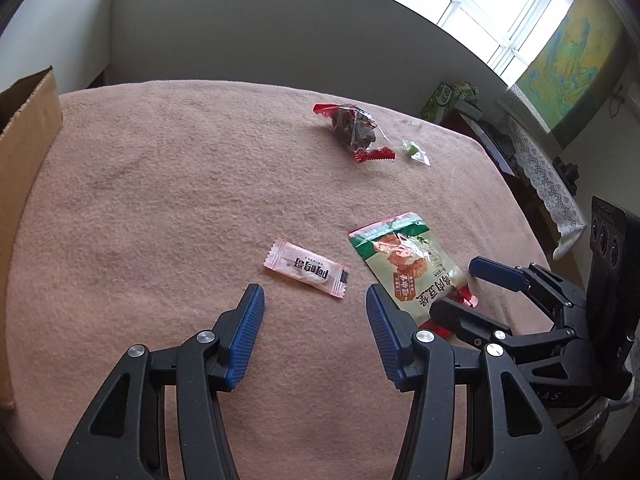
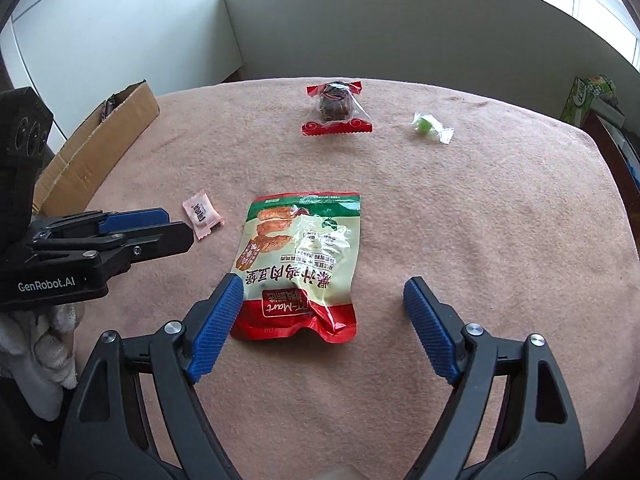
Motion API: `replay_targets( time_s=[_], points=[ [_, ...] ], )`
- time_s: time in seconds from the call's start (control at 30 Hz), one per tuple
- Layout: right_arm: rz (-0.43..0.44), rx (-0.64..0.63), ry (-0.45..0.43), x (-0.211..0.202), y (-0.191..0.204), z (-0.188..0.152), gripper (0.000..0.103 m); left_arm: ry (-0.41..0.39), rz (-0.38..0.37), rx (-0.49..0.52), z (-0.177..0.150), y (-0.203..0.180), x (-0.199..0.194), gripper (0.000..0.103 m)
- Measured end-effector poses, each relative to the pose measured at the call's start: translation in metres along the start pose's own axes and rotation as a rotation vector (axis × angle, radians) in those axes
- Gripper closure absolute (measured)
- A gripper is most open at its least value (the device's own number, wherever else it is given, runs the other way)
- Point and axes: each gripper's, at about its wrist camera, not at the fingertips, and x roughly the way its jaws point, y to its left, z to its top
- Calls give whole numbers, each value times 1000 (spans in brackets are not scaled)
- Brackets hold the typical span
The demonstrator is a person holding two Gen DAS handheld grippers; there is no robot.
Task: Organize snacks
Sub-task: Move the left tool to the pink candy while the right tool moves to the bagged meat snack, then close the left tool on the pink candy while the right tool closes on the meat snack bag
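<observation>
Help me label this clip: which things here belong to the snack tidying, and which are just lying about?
Job: pink sachet, green pouch, red-wrapped snack, green candy, cardboard box.

Lying about: green carton, lace cloth, wall map.

Both my wrist cams angle down close over the table (image 1: 160,184); they share the green pouch (image 2: 304,256) (image 1: 408,264).

Green-and-red snack pouch (image 2: 300,260) flat mid-cloth; pink sachet (image 2: 202,215) beside it; red-trimmed sweet (image 2: 335,109), green candy (image 2: 426,125) beyond.
</observation>
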Motion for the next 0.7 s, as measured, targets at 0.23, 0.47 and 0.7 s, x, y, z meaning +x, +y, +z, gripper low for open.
replay_targets(
  time_s=[0.23,0.47,0.7],
  points=[
    [-2,-12,1,2,3,-2,17,-11,16,-12,10,0,7,54],
    [-8,-9,3,2,1,-2,17,-18,66,38,17,-9,14,58],
    [-37,-32,5,8,9,-1,14,-31,131,117,11,-15,14,65]
  ],
)
